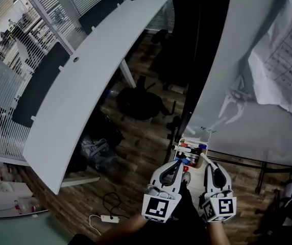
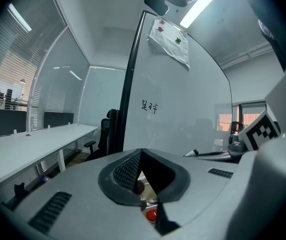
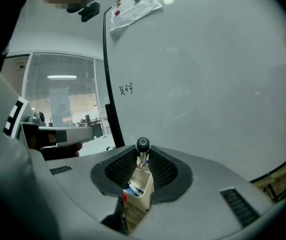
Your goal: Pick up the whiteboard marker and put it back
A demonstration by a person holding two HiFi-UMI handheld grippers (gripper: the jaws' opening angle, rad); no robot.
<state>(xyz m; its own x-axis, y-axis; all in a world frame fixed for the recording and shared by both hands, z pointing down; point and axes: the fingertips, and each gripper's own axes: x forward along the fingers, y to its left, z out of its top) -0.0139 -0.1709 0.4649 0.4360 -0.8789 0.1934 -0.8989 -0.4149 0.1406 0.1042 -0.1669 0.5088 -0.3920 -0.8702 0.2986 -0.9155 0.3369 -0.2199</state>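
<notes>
Right gripper view, centre of frame: your right gripper (image 3: pixel 142 157) pinches the whiteboard marker (image 3: pixel 142 145) upright, with the white marker box (image 3: pixel 144 184) just below it, beside the whiteboard (image 3: pixel 208 84). Lower it straight and release only once it seats. Your left gripper (image 2: pixel 142 155), tips pressed together, is empty.

Both arms are held low and close in front of the body, side by side, pointing forward and slightly downward.

Left hand-held gripper (image 1: pixel 178 163): jaws drawn together at the tips, with only a thin wedge of gap behind them. Nothing is gripped.

Right hand-held gripper (image 1: pixel 206 161): jaws partly apart, pads pressed on a whiteboard marker (image 3: pixel 142 145). Its dark end pokes up at the tips.

The marker cubes on both face up toward the head. The left forearm (image 1: pixel 120 231) enters from the bottom edge.
</notes>
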